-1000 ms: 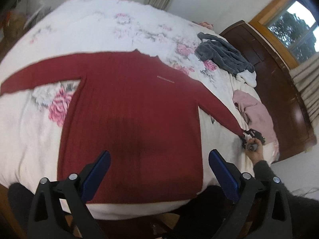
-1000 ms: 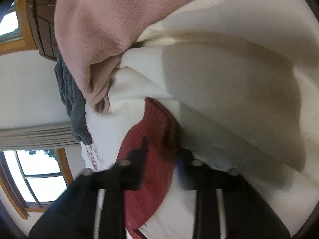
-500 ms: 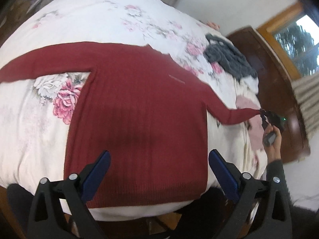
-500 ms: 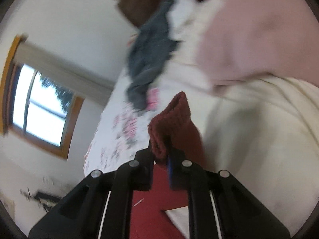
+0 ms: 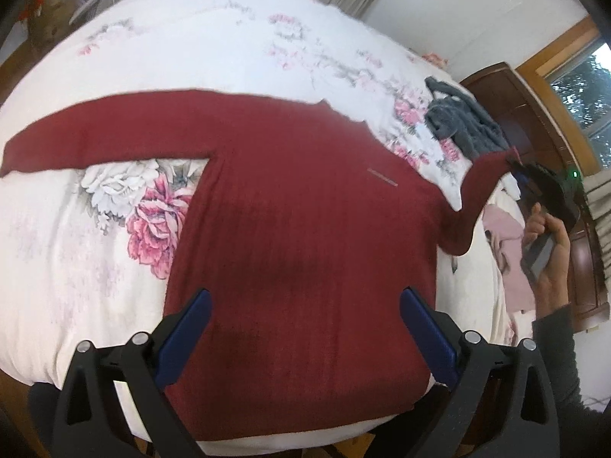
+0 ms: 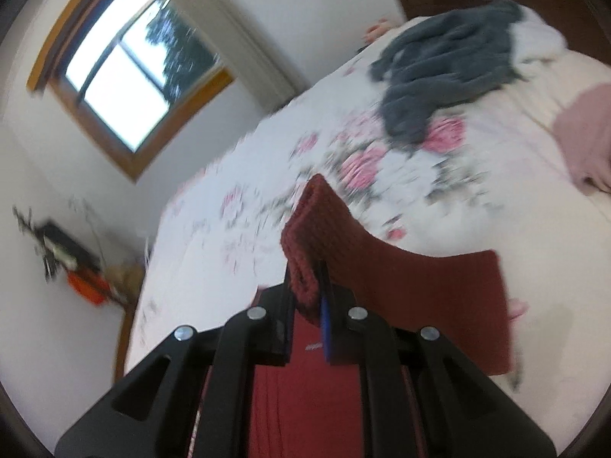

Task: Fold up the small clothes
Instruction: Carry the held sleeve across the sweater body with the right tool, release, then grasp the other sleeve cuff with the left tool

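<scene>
Dark red ribbed knit sweater (image 5: 301,236) spread flat, front down or up not discernible, across the near half of a bed covered by a white quilt printed with pink flowers (image 5: 214,45); its hem reaches the quilt's near edge. One sleeve lies straight toward the left edge of the bed. The other sleeve rises off the quilt near the right edge, its cuff (image 6: 305,244) pinched between the pressed-together fingers of the right gripper (image 6: 311,286), which a person's hand (image 5: 550,244) holds above the bedding; seen from the right wrist, the lifted sleeve drapes from the cuff back down toward the sweater body. Left gripper (image 5: 305,328), with blue-padded black fingers (image 5: 183,339) spread wide and holding nothing, hovers over the sweater's lower part near the hem. Crumpled dark grey garment (image 6: 446,68) lies at the far right corner of the bed, well apart from the sweater; a pale pink garment (image 5: 508,244) lies at the right edge, just beside the raised sleeve. Dark wooden headboard (image 5: 534,126) borders the right edge. Wood-framed window (image 6: 130,76) occupies the wall beyond the far edge.
</scene>
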`<act>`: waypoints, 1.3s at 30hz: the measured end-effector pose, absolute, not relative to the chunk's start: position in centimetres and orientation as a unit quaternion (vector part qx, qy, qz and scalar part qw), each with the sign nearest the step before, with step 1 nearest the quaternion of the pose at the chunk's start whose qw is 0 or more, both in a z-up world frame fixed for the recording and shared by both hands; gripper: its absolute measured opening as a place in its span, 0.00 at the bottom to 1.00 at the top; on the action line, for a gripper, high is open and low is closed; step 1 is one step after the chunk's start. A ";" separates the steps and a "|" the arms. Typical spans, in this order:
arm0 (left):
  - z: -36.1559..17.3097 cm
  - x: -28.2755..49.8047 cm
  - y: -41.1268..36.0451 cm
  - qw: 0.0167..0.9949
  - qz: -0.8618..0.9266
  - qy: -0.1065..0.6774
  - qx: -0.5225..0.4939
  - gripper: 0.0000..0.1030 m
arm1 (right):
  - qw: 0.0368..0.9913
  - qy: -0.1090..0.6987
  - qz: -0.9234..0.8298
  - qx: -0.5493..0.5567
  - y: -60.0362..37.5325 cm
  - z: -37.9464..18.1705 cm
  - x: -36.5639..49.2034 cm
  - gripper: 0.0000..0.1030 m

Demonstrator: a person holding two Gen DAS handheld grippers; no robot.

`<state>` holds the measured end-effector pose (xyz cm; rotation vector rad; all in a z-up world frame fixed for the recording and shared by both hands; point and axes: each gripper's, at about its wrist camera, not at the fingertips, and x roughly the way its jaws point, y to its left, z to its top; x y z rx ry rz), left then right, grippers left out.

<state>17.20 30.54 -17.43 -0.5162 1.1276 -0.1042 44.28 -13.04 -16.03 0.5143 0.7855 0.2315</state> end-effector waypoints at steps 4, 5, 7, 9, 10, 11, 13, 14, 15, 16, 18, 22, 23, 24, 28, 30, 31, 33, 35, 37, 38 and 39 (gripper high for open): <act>-18.2 19.4 30.7 0.807 -0.073 0.533 -0.243 0.96 | 0.880 0.411 0.136 0.194 -5.8 -19.4 44.0 0.09; -18.2 20.1 30.7 0.810 -0.074 0.531 -0.236 0.96 | 0.878 0.421 0.141 0.178 -3.7 -20.6 44.0 0.09; -18.5 21.6 30.6 0.812 -0.079 0.531 -0.231 0.96 | 0.873 0.440 0.146 0.152 -0.7 -23.1 44.2 0.09; -19.0 22.5 30.5 0.806 -0.086 0.534 -0.239 0.96 | 0.863 0.462 0.150 0.140 1.2 -25.9 44.6 0.09; -19.3 22.9 30.5 0.802 -0.091 0.537 -0.245 0.96 | 0.857 0.474 0.150 0.136 2.4 -27.2 44.7 0.09; -19.9 23.5 30.2 0.795 -0.102 0.541 -0.254 0.96 | 0.851 0.488 0.148 0.127 3.7 -28.8 44.9 0.09; -20.6 24.1 29.7 0.789 -0.115 0.544 -0.262 0.96 | 0.843 0.505 0.147 0.111 5.4 -30.9 45.0 0.12; -21.0 24.3 29.5 0.787 -0.119 0.546 -0.264 0.96 | 0.836 0.516 0.151 0.105 6.3 -32.2 45.1 0.14; -21.3 24.6 29.3 0.784 -0.122 0.547 -0.267 0.96 | 0.832 0.523 0.158 0.102 6.7 -33.0 45.2 0.20; -21.7 24.9 29.1 0.781 -0.126 0.548 -0.272 0.96 | 0.829 0.526 0.163 0.100 7.0 -33.4 45.1 0.29; -22.8 26.3 28.7 0.767 -0.146 0.552 -0.294 0.96 | 0.827 0.524 0.172 0.109 6.6 -33.2 44.6 0.42; -25.0 30.3 28.3 0.726 -0.186 0.547 -0.373 0.96 | 0.838 0.500 0.176 0.129 2.7 -30.6 41.3 0.52; -26.1 31.8 28.0 0.709 -0.197 0.546 -0.401 0.96 | 0.839 0.497 0.177 0.134 1.2 -30.0 39.6 0.52; -27.1 33.2 27.7 0.692 -0.204 0.548 -0.424 0.96 | 0.839 0.496 0.176 0.138 0.1 -29.6 38.5 0.52; -31.7 38.5 25.4 0.643 -0.212 0.559 -0.479 0.96 | 0.834 0.501 0.167 0.158 -4.5 -28.6 32.2 0.54; -33.7 41.0 24.1 0.638 -0.201 0.572 -0.475 0.96 | 0.829 0.507 0.160 0.175 -6.3 -28.2 29.2 0.57; -34.6 42.0 23.5 0.636 -0.188 0.584 -0.468 0.96 | 0.828 0.508 0.156 0.181 -7.1 -28.1 27.9 0.58; -36.0 43.5 22.6 0.630 -0.177 0.594 -0.468 0.96 | 0.824 0.510 0.148 0.198 -8.6 -27.6 25.1 0.59; -36.6 44.7 21.8 0.625 -0.173 0.600 -0.468 0.96 | 0.819 0.513 0.141 0.216 -9.5 -27.6 23.4 0.61; -37.3 45.7 21.1 0.620 -0.163 0.610 -0.466 0.94 | 0.816 0.512 0.135 0.231 -10.1 -27.3 21.7 0.61; -37.3 46.0 21.0 0.622 -0.155 0.611 -0.464 0.94 | 0.816 0.510 0.134 0.236 -10.2 -27.2 21.2 0.61; -37.3 46.3 21.0 0.624 -0.151 0.610 -0.464 0.88 | 0.816 0.509 0.132 0.240 -10.3 -27.0 20.9 0.61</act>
